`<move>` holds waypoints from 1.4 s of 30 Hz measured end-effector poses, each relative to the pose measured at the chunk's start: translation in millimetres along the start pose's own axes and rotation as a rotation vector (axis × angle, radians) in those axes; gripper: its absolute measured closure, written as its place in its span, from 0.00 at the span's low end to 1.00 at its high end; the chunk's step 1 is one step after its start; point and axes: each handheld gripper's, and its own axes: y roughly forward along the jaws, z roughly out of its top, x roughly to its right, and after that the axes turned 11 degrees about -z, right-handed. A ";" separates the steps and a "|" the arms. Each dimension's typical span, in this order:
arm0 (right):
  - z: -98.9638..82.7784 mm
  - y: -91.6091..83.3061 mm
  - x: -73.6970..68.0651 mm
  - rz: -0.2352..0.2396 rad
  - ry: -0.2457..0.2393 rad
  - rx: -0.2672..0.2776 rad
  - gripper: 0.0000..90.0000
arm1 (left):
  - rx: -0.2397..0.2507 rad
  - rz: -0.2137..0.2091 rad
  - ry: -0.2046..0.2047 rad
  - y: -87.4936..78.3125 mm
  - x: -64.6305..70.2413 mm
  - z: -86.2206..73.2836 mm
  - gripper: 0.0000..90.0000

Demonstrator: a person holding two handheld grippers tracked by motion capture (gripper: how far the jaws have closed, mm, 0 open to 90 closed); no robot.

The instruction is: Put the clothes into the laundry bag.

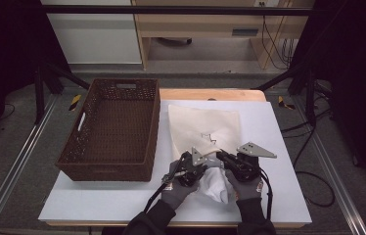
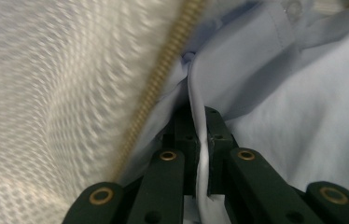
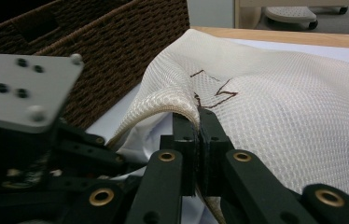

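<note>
Shirt: pale blue cotton shirt (image 2: 303, 121), a folded edge pinched between the left gripper (image 2: 199, 128) jaws, likely being fed into the bag's mouth.
Bag: cream mesh zip laundry bag (image 3: 280, 112), its rim clamped in the right gripper (image 3: 198, 122) jaws, seemingly to hold it open.
Writing: brown stitched marks just beyond the right jaws, unreadable.
Nearby: brown woven basket (image 1: 107, 127) on the table.

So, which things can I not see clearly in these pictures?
- White cloth garment: in the high view both hands cover most of it, so its kind is unclear.
- Cream mesh zip bag: motion-blurred in the left gripper view.
- Brown stitched mark on the bag: too small to read.
- Left hand-held gripper: blurred and cut off by the right gripper view's edge.
</note>
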 end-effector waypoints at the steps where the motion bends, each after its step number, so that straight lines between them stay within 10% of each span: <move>1: 0.2 -0.2 -0.9 0.003 0.002 0.000 0.98 | 0.005 0.007 -0.005 2.6 -1.2 -0.3 0.95; 9: -0.5 0.4 -0.2 0.001 -0.001 -0.001 0.98 | 0.042 -0.041 0.003 -2.3 -4.1 -7.8 0.80; 20: -0.7 -0.6 3.3 -0.006 0.001 0.000 0.98 | 0.121 -0.084 0.050 -68.8 3.5 -16.3 0.61; 25: -0.8 -1.0 3.4 -0.006 0.004 -0.002 0.98 | 0.082 -0.086 0.088 -85.1 12.4 -26.9 0.58; 29: -0.9 -0.5 3.2 -0.007 0.003 -0.001 0.98 | 0.014 -0.096 0.086 -78.5 18.8 -43.0 0.60; 34: -0.8 -0.6 2.6 -0.007 0.000 -0.002 0.98 | -0.044 -0.134 -0.014 -54.0 10.2 -53.4 0.73; 42: -0.3 -0.7 2.2 -0.005 0.002 -0.001 0.98 | -0.021 -0.088 -0.010 -37.7 12.1 -24.5 0.96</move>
